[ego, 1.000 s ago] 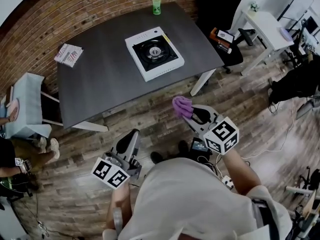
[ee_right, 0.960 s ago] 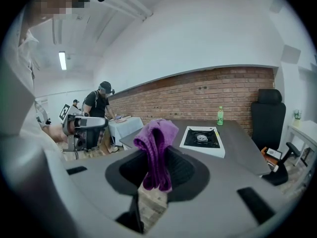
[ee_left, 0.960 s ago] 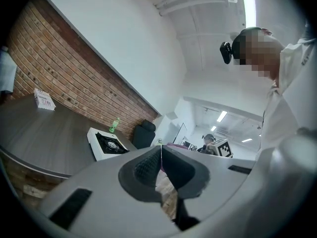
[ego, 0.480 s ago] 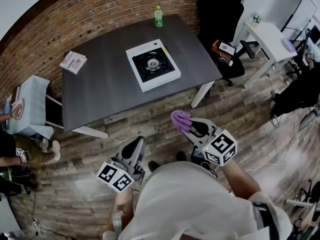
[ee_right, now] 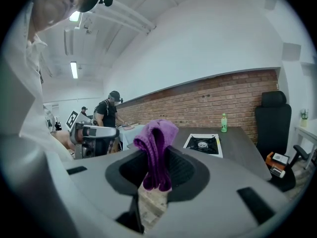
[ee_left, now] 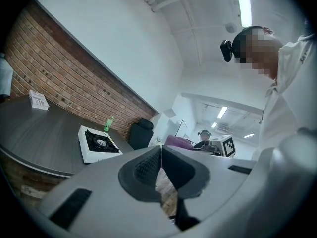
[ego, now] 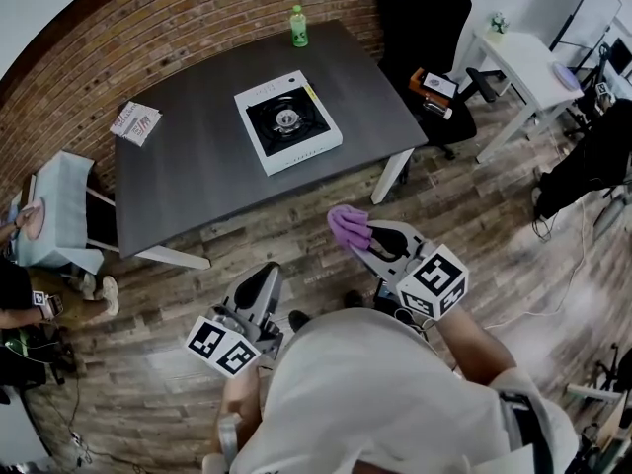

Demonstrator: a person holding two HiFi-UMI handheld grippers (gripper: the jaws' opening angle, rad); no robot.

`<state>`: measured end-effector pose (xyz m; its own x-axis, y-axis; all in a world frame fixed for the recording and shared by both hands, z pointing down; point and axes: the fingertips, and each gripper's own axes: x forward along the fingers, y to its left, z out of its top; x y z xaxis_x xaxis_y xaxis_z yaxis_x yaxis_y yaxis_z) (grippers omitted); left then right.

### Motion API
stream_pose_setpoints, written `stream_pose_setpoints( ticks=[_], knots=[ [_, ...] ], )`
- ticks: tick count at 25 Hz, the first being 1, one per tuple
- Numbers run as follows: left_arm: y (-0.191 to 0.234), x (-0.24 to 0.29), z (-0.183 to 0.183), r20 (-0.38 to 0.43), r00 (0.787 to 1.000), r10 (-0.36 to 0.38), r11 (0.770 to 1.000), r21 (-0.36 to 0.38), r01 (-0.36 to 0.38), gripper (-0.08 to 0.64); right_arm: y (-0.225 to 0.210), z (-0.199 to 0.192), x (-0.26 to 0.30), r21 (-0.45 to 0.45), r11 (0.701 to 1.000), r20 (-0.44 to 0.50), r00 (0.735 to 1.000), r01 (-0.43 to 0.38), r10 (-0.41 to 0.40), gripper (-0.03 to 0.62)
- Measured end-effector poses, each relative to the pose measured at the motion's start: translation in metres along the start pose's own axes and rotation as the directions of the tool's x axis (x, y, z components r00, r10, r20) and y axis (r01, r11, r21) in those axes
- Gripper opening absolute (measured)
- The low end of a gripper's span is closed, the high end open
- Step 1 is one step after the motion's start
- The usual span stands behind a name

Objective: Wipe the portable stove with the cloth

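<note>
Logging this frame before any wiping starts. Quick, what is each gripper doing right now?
Left gripper: closed, nothing between its jaws.
Right gripper: closed, holding the purple cloth.

The cloth's lower end is disappearing between the right gripper's jaws. At nine o'clock in the head view, the edge is cutting off a person. The booklet's print is showing too small to read.

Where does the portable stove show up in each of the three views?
Head view: portable stove upper centre, on the dark table.
Left gripper view: left of centre, up-left of the jaws.
Right gripper view: right of centre, beyond the cloth.
Shared landmark: green bottle beyond the stove.
</note>
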<state>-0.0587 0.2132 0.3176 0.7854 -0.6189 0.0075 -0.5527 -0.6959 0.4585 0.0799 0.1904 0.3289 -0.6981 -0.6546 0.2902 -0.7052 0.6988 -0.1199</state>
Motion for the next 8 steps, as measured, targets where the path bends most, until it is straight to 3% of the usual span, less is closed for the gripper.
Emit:
stream_pose_setpoints(
  ticks=[8],
  knots=[
    [-0.001,0.015,0.005,0.019,1.000,-0.010,1.000,0.009,0.010,0.017,-0.017,0.013,0.007,-0.028,1.000,0.033,0.999,-0.007,0.008,0.106]
  ],
)
